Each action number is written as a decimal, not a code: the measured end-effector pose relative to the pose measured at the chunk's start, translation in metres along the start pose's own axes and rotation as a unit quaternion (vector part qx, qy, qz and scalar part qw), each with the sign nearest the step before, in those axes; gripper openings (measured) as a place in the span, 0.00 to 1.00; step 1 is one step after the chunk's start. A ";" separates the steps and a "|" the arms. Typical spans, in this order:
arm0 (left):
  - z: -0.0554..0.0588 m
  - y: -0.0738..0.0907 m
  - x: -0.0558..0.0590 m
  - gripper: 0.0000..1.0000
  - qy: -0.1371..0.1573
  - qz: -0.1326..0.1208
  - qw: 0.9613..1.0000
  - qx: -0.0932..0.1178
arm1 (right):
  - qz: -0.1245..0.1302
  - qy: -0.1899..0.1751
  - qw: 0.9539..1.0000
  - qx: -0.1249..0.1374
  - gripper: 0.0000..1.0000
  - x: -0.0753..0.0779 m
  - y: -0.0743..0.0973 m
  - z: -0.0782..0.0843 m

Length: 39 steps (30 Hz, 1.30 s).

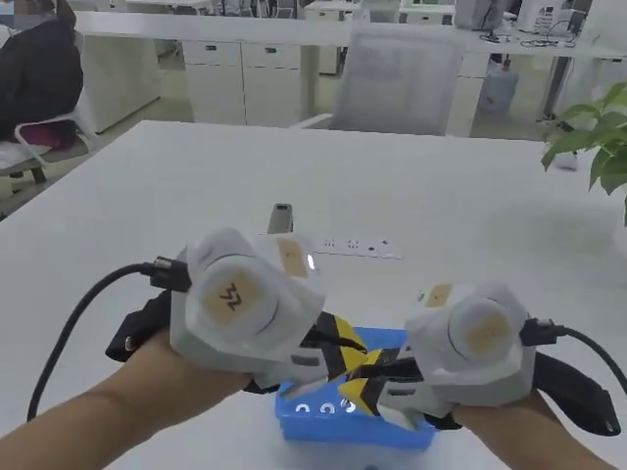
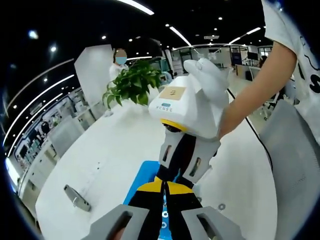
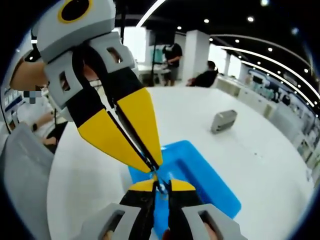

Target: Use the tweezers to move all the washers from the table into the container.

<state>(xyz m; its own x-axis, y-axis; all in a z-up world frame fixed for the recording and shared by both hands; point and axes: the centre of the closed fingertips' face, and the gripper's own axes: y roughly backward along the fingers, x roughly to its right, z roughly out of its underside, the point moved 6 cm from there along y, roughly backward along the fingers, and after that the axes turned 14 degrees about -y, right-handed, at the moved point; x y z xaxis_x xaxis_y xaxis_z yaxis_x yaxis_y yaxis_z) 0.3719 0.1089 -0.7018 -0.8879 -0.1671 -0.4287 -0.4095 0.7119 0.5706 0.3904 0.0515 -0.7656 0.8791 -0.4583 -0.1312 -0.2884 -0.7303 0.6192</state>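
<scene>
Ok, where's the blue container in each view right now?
Head view: the blue container sits at bottom centre, close to the picture's lower edge.
Left gripper view: the container is a blue patch low down, just left of centre.
Right gripper view: the container lies below centre, running towards the lower right.
Shared landmark: the small grey object on the white table.

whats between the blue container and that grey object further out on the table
Nothing: in the right gripper view, only bare white table separates the blue container from the grey object.
</scene>
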 end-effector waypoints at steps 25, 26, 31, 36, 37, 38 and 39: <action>0.003 -0.002 0.002 0.00 0.001 0.006 1.000 -0.006 | -0.010 -0.038 0.999 -0.008 0.07 0.003 -0.002 0.004; 0.002 0.000 0.001 0.00 0.000 0.004 1.000 -0.005 | -0.008 -0.039 0.999 -0.006 0.07 0.002 -0.001 0.003; -0.012 0.012 0.001 0.00 0.001 -0.011 1.000 0.005 | 0.001 -0.037 0.999 0.014 0.07 -0.004 0.013 -0.006; -0.031 0.028 0.003 0.00 -0.006 -0.026 0.999 0.022 | 0.011 -0.030 0.999 0.043 0.07 -0.015 0.033 -0.018; -0.034 0.030 0.003 0.00 -0.007 -0.028 0.999 0.024 | 0.012 -0.029 0.998 0.048 0.07 -0.016 0.036 -0.019; -0.037 0.033 0.004 0.00 -0.009 -0.030 0.999 0.026 | 0.013 -0.028 0.998 0.053 0.07 -0.018 0.039 -0.021; -0.041 0.037 0.005 0.00 -0.011 -0.032 0.999 0.029 | 0.015 -0.028 0.998 0.059 0.07 -0.020 0.043 -0.022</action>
<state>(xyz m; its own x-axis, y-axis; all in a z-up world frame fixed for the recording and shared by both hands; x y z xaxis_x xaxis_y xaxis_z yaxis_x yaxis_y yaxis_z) 0.3440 0.1064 -0.6544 -0.8551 -0.1997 -0.4784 -0.4521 0.7390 0.4995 0.3689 0.0409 -0.7191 0.8479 -0.5059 -0.1583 -0.3600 -0.7687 0.5287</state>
